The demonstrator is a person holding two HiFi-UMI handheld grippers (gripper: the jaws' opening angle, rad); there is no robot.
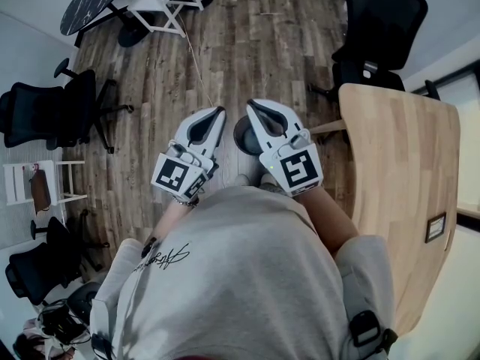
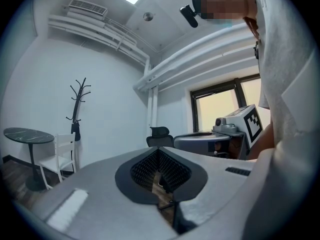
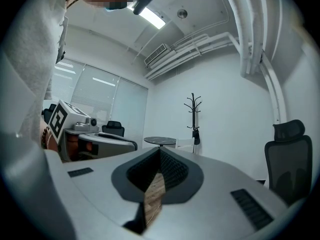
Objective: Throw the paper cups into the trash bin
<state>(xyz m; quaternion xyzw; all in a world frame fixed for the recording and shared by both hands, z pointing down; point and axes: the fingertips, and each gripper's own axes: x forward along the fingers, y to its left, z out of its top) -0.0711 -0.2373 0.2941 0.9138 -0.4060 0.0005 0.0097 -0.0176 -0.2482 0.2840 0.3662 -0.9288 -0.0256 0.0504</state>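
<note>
Head view: the left gripper [image 1: 218,113] and right gripper [image 1: 253,105] sit side by side at frame centre above the wood floor [image 1: 262,43], flanking a dark round object, apparently the trash bin [image 1: 241,135]. Left gripper view: jaws fully closed, pads meeting, nothing gripped. Right gripper view: jaws likewise fully closed and empty.

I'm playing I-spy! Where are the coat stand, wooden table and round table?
coat stand [image 3: 194,116], right gripper view, its pole.
wooden table [image 1: 397,178], head view, bare top.
round table [image 2: 28,135], left gripper view, its top.

L tool [image 1: 220,112], R tool [image 1: 252,104] grey; floor [image 1: 247,43] brown wood-grain.
</note>
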